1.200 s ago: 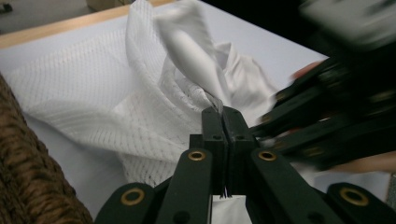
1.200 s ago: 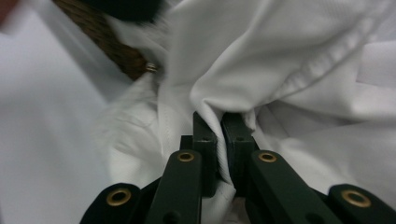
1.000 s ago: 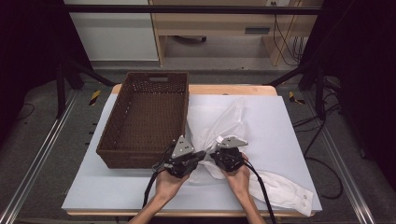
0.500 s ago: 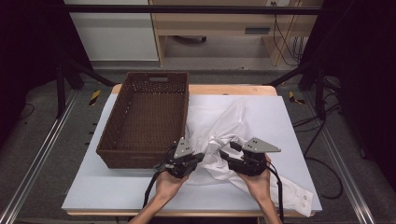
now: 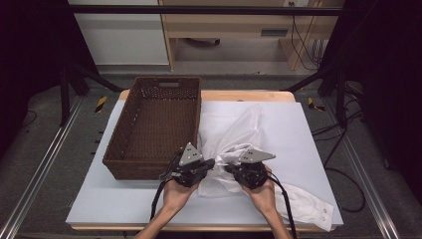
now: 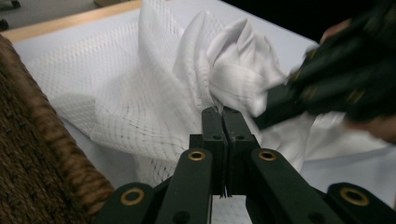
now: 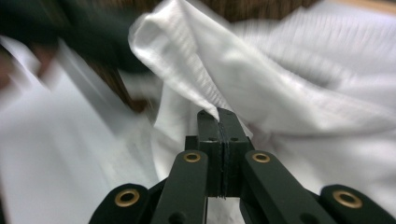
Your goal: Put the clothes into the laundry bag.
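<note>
Close beside the brown basket (image 5: 154,127), both tools (image 5: 213,164) (image 5: 228,167) pinch the white garment (image 5: 239,134).

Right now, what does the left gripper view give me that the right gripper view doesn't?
The left gripper view shows the white mesh bag, its edge pinched in the left gripper, with the wicker basket wall close by. The right gripper view shows the right gripper shut on a fold of the white shirt, blurred. Both show the bunched shirt and the opposite gripper farther off.
</note>
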The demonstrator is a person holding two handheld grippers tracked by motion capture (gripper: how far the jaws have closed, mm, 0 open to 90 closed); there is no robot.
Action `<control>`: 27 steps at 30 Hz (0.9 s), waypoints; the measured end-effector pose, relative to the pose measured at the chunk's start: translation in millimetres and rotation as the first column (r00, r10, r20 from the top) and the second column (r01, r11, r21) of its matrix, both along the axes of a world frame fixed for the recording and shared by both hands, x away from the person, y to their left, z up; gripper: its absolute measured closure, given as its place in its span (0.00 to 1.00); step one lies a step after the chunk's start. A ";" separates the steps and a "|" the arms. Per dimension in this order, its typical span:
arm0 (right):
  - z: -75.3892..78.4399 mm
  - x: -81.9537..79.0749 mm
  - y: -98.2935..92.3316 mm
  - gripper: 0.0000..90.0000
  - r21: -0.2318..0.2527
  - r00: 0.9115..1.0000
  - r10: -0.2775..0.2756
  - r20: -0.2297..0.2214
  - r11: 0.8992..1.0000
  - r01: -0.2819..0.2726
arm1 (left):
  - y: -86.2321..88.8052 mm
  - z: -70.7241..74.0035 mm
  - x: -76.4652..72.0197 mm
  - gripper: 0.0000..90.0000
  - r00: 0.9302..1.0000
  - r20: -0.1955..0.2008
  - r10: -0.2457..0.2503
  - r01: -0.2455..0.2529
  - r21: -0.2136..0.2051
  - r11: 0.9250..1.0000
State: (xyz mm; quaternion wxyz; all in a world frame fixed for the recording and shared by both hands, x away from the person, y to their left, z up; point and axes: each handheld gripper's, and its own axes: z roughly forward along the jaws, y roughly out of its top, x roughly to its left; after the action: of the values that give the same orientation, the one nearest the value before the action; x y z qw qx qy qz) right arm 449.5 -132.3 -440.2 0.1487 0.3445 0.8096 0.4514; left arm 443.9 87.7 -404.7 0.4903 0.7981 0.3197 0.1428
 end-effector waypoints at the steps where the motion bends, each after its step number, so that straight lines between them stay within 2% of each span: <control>1: -6.0 2.0 2.1 1.00 -0.011 1.000 -0.004 -0.022 1.000 0.004 | -0.1 2.7 -1.2 0.98 1.000 0.004 -0.005 0.005 -0.007 1.000; 2: -11.2 5.1 4.4 1.00 -0.011 0.999 -0.015 -0.046 1.000 0.015 | -0.4 4.9 -2.9 0.98 1.000 0.002 -0.016 0.016 -0.020 1.000; 4: -18.9 12.7 9.5 1.00 -0.033 0.997 -0.072 -0.038 0.997 0.071 | -1.3 5.6 -4.9 0.98 1.000 0.001 -0.024 0.024 -0.014 1.000; 5: -21.7 17.0 11.5 1.00 -0.038 0.993 -0.118 -0.023 0.992 0.117 | -2.1 4.5 -5.5 0.98 1.000 -0.002 -0.026 0.026 -0.008 1.000; 6: -24.6 21.5 13.2 0.99 -0.027 0.988 -0.155 -0.017 0.988 0.154 | -2.5 2.4 -5.8 0.98 1.000 -0.010 -0.029 0.029 -0.006 1.000; 9: -29.5 29.5 16.8 0.99 0.000 0.980 -0.199 0.004 0.980 0.199 | -4.6 -6.8 -5.3 0.98 0.999 -0.029 -0.033 0.033 0.014 0.999; 12: -27.7 27.9 13.5 0.95 0.016 0.982 -0.189 0.002 0.982 0.189 | -8.1 -16.2 -5.2 0.98 0.999 -0.040 -0.032 0.034 0.044 0.998; 15: -17.1 15.6 -1.3 0.84 0.065 0.985 -0.173 0.009 0.983 0.172 | -10.7 -23.4 -3.9 0.98 0.998 -0.048 -0.029 0.032 0.067 0.997; 18: -1.7 0.3 -24.3 0.76 0.075 0.981 -0.186 0.054 0.981 0.182 | -12.6 -27.7 -2.6 0.98 0.998 -0.054 -0.029 0.034 0.085 0.996; 19: 3.9 -3.1 -33.7 0.71 0.084 0.978 -0.200 0.061 0.977 0.194 | -13.0 -28.0 -2.5 0.98 0.998 -0.050 -0.028 0.032 0.091 0.995; 21: 12.6 -6.8 -51.6 0.61 0.093 0.963 -0.252 0.095 0.965 0.243 | -13.6 -27.9 -2.3 0.98 0.999 -0.045 -0.026 0.030 0.097 0.995; 22: 14.3 -5.6 -59.1 0.53 0.091 0.955 -0.276 0.108 0.959 0.267 | -14.0 -27.9 -2.2 0.98 0.999 -0.044 -0.025 0.030 0.099 0.995; 23: 13.8 -2.0 -65.1 0.43 0.090 0.949 -0.298 0.101 0.953 0.290 | -14.4 -27.9 -2.1 0.98 0.999 -0.040 -0.024 0.028 0.103 0.994; 24: 10.8 5.5 -70.2 0.38 0.081 0.944 -0.323 0.073 0.945 0.317 | -14.9 -27.8 -2.0 0.98 0.999 -0.038 -0.023 0.027 0.106 0.994; 26: 2.4 18.9 -73.3 0.33 0.056 0.937 -0.345 0.046 0.938 0.343 | -15.8 -27.3 -1.7 0.98 0.999 -0.040 -0.023 0.027 0.107 0.994; 27: -2.1 25.3 -72.7 0.33 0.050 0.938 -0.346 0.032 0.938 0.344 | -16.0 -26.9 -1.5 0.98 0.999 -0.038 -0.022 0.027 0.109 0.994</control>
State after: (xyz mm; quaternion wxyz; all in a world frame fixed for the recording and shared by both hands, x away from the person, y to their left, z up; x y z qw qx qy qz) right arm 474.8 -205.0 -442.3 0.2343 0.4750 0.7235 0.4426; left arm 442.4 71.7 -431.6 0.4416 0.8301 0.3106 0.1392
